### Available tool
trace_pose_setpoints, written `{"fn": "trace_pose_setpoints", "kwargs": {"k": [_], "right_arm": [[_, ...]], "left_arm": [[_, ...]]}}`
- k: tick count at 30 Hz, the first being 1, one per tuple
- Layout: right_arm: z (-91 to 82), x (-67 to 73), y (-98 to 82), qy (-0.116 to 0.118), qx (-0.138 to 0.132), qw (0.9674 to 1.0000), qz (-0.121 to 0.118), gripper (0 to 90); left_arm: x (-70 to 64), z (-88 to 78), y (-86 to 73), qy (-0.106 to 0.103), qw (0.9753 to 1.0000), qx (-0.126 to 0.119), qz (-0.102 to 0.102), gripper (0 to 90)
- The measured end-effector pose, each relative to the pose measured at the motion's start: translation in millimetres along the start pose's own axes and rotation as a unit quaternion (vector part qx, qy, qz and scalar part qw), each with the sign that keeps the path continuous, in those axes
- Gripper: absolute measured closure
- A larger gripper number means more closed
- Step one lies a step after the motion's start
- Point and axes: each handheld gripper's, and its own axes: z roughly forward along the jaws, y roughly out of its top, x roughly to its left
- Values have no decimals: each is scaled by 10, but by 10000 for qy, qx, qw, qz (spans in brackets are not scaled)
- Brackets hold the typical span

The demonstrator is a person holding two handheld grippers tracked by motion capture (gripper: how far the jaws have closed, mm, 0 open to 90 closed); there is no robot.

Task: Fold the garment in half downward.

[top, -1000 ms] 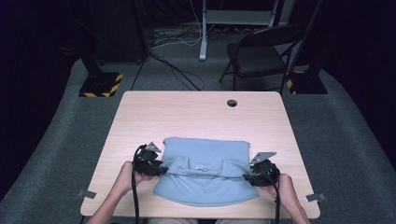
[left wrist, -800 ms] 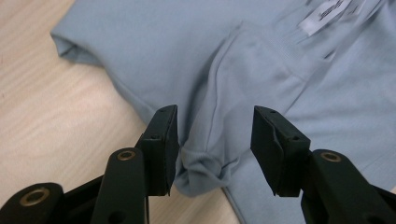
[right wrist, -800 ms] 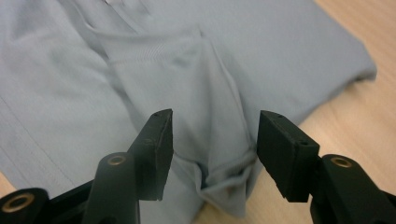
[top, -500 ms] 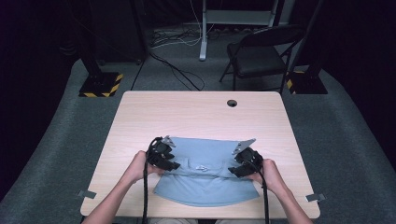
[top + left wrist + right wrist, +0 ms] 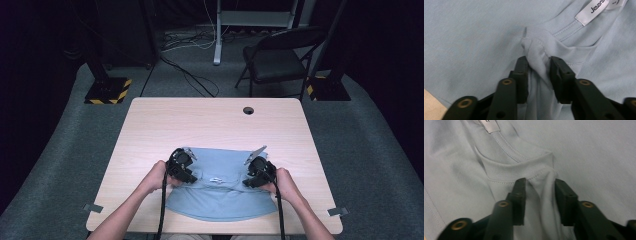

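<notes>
Near the bench's (image 5: 150,130) front edge both hand-held grippers have slid inward over the light-blue T-shirt (image 5: 220,200); left hand-held gripper (image 5: 537,67) and right hand-held gripper (image 5: 539,190), jaws just closing, each clench collar-side fabric, ready for folding.

shirt (image 5: 220,192) on table (image 5: 210,125), near edge | left gripper (image 5: 186,176) left, right gripper (image 5: 251,180) right of collar

light wooden table (image 5: 150,130), round hole near its far edge, pale blue shirt (image 5: 220,200) spread at the near edge
</notes>
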Motion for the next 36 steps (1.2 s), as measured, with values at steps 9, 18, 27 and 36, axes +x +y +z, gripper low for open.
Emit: {"fn": "trace_pose_setpoints", "kwargs": {"k": [9, 18, 27, 36], "right_arm": [[-74, 97, -92, -207, -347, 9992, 37, 846], [-331, 246, -244, -176, -873, 9960, -8, 845], [-404, 474, -489, -62, -996, 9949, -175, 840], [-387, 530, -707, 226, -940, 9951, -208, 776]], "left_arm": [[-120, -85, -71, 220, 9990, -396, 56, 826], [-319, -349, -206, 160, 9963, -827, 157, 828], [-499, -345, -389, -116, 9964, -802, 264, 821], [-538, -399, -577, -500, 9949, -859, 197, 701]]}}
